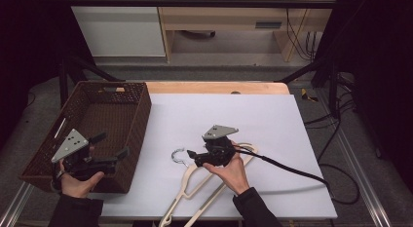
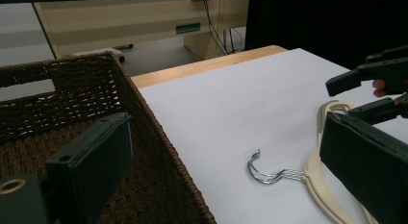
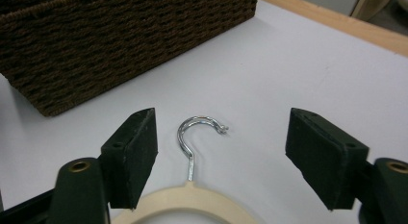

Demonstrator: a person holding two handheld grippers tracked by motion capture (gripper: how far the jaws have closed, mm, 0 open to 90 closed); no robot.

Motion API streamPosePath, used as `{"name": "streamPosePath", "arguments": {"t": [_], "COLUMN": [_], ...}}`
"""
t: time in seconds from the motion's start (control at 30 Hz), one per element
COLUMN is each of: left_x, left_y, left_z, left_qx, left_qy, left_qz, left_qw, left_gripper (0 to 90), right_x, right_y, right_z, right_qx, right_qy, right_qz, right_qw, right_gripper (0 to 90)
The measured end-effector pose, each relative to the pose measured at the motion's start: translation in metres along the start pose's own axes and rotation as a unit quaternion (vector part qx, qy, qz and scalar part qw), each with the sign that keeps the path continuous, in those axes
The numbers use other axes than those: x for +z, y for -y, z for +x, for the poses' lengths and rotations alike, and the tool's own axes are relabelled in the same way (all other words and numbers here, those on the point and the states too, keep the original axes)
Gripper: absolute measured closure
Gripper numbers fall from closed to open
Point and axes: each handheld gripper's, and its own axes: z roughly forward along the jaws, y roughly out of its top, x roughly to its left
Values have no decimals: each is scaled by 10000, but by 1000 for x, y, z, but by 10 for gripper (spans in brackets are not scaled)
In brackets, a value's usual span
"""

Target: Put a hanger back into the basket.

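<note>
- Hovering my right gripper over the cream plastic hanger, jaws apart astride its chrome hook, nothing clamped.
- My left gripper, jaws wide open, sits above the dark woven wicker basket.

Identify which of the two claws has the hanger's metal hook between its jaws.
The right claw: its open jaws flank the hanger at its metal hook, without touching. The left claw hovers over the basket.

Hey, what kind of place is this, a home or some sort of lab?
Probably a lab or recording bench, not a home: a black frame surrounds the table, loose cables run over the floor, and only a basket and hangers are set out.
</note>
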Motion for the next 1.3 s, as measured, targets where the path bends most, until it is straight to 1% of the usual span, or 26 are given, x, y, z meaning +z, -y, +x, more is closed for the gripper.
{"name": "streamPosePath", "arguments": {"t": [0.03,0.17,0.23,0.27,0.3,0.4,0.43,0.47,0.5,0.53,0.57,0.6,0.63,0.7,0.73,0.77,0.8,0.87,0.9,0.93,0.97,1.0,1.03,1.07,1.23,1.3], "left_x": [0,0,0,0,0,0,0,0,0,0,0,0,0,0,0,0,0,0,0,0,0,0,1,1,2,2], "left_y": [0,0,0,0,0,0,0,0,0,0,0,0,0,0,-1,-1,-1,0,0,0,0,0,0,0,0,0], "left_z": [0,0,0,0,0,0,0,0,0,0,0,0,0,0,0,0,-1,-1,-1,-1,-1,-1,-1,-2,-2,-2], "left_qx": [3,20,27,31,33,28,28,28,31,31,27,32,29,37,42,44,48,44,47,47,52,52,39,33,47,42], "left_qy": [-1,1,6,3,4,2,2,2,-3,-3,3,0,1,4,6,9,9,11,8,8,8,8,6,8,4,4], "left_qz": [-1,18,21,20,21,24,16,16,23,23,23,24,20,18,19,20,21,27,33,33,38,38,27,30,43,43], "left_qw": [10000,10000,10000,10000,10000,10000,10000,10000,10000,10000,10000,10000,10000,10000,10000,10000,10000,10000,10000,10000,10000,10000,10000,10000,10000,10000], "left_gripper": [41,42,43,43,43,43,43,44,44,44,44,44,44,44,44,44,45,45,45,45,46,46,46,46,47,47], "right_x": [7,16,24,24,30,34,40,40,46,46,53,53,59,61,66,66,69,71,74,74,77,77,80,81,84,85], "right_y": [2,4,4,4,4,4,5,5,7,7,10,10,12,13,16,16,19,21,24,24,26,26,28,28,31,31], "right_z": [-1,0,3,3,6,6,6,6,8,8,11,11,14,14,15,15,15,16,15,15,16,16,15,16,15,16], "right_qx": [41,36,-94,-94,-115,-12,21,21,-45,-45,-121,-121,-179,-178,-109,-109,-124,-98,-120,-120,-33,-33,-8,74,202,297], "right_qy": [-18,-55,17,17,4,-135,-70,-70,-81,-81,-104,-104,-35,-45,-102,-102,-110,-97,-117,-117,-90,-90,-122,-125,-173,-186], "right_qz": [50,150,257,257,305,291,314,314,431,431,548,548,656,698,791,791,888,939,1027,1027,1117,1117,1170,1215,1432,1459], "right_qw": [10000,9999,9996,9996,9995,9995,9995,9995,9990,9990,9984,9984,9977,9974,9968,9968,9959,9955,9946,9946,9937,9937,9931,9925,9893,9887], "right_gripper": [310,337,359,359,368,385,401,401,406,406,431,431,457,471,500,500,537,551,589,589,630,630,675,690,794,831]}}
